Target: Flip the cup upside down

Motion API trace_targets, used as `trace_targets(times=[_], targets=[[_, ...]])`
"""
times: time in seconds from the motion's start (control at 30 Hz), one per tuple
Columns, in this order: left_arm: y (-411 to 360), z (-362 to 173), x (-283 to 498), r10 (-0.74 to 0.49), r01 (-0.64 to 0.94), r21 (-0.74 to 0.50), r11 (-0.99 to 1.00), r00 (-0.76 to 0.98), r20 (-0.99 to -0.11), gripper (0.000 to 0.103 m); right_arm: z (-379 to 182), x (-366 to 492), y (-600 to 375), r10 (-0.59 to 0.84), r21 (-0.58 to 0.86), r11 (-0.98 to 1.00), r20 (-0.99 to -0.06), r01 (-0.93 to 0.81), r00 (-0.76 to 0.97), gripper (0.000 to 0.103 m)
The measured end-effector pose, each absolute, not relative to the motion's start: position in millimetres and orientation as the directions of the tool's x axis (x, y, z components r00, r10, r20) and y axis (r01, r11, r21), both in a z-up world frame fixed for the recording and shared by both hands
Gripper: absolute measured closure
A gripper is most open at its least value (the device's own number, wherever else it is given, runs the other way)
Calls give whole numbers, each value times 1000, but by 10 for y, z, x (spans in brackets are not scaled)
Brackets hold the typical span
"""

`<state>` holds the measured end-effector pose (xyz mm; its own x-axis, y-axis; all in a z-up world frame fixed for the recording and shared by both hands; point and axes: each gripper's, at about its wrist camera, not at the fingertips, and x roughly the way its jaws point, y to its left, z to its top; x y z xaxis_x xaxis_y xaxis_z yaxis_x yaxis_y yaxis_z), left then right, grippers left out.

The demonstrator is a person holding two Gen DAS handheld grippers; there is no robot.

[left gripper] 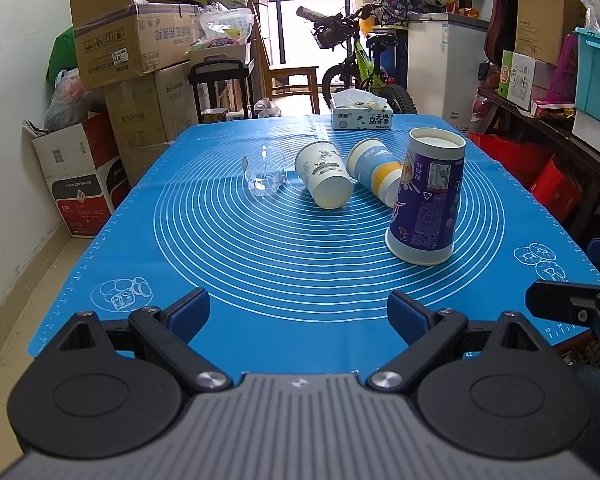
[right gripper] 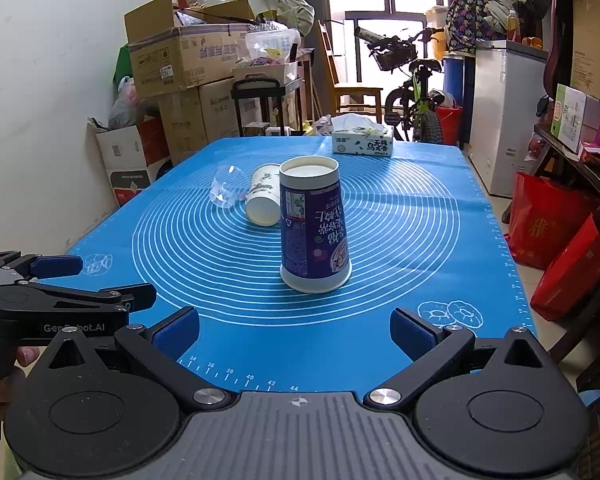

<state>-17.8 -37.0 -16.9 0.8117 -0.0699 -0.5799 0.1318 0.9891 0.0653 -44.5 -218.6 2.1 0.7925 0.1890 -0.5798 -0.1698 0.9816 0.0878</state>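
Note:
A tall purple paper cup [left gripper: 426, 196] stands upside down on the blue mat [left gripper: 260, 272]; it also shows in the right wrist view [right gripper: 314, 232]. Behind it lie a white paper cup [left gripper: 324, 180] [right gripper: 264, 200], a blue, yellow and white paper cup [left gripper: 376, 176] and a clear plastic cup [left gripper: 264, 178] [right gripper: 228, 188], all on their sides. My left gripper [left gripper: 300, 312] is open and empty near the mat's front edge. My right gripper [right gripper: 296, 332] is open and empty, in front of the purple cup.
A tissue box [left gripper: 362, 116] [right gripper: 362, 142] sits at the mat's far edge. Cardboard boxes [left gripper: 136, 52] stack at the left, a bicycle [left gripper: 364, 68] and white cabinet [left gripper: 444, 68] stand behind. Red bags [right gripper: 568, 248] are on the floor at the right.

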Motion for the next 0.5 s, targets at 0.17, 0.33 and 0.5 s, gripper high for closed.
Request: trace_targets(times=[0.17, 0.33, 0.5], targets=[[-370, -168, -177, -71, 133, 65, 989, 811, -580, 8, 23, -442, -2186, 189, 88, 982, -580, -170, 792, 0], [-362, -168, -175, -71, 135, 68, 988, 810, -583, 9, 26, -441, -2189, 190, 89, 981, -581, -170, 791, 0], [-359, -174, -178, -69, 135, 71, 988, 809, -584, 8, 34, -451, -2199, 195, 93, 980, -582, -173, 790, 0]])
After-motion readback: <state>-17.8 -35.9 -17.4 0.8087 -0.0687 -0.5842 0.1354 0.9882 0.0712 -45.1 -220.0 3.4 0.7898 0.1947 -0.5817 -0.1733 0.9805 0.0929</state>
